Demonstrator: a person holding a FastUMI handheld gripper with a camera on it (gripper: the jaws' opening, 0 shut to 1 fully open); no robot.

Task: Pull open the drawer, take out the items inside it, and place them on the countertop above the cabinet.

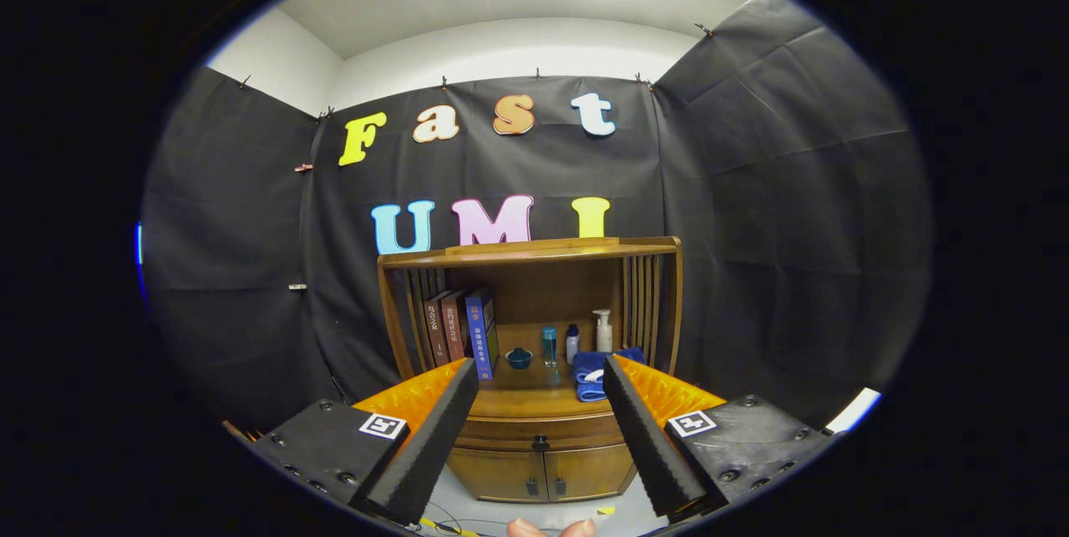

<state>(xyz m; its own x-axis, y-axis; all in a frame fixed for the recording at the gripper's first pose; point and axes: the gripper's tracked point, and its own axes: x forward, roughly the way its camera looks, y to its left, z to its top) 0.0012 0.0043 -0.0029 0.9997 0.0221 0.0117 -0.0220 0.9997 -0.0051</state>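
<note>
A wooden cabinet (534, 453) stands against the booth's black wall, well beyond my fingers. Its drawer (541, 433) sits closed under the countertop (534, 401), with a small dark knob (541, 442) at its middle. Two lower doors (543, 474) below the drawer are closed too. My gripper (541, 374) is open, its fingers spread wide with nothing between them, and the drawer knob shows through the gap. The drawer's contents are hidden.
On the countertop stand three books (458, 328) leaning at the left, a small blue bowl (519, 357), two small bottles (560, 345), a white pump bottle (603, 331) and a folded blue towel (591, 376). A slatted wooden hutch (534, 251) roofs it. Cables (447, 520) lie on the floor.
</note>
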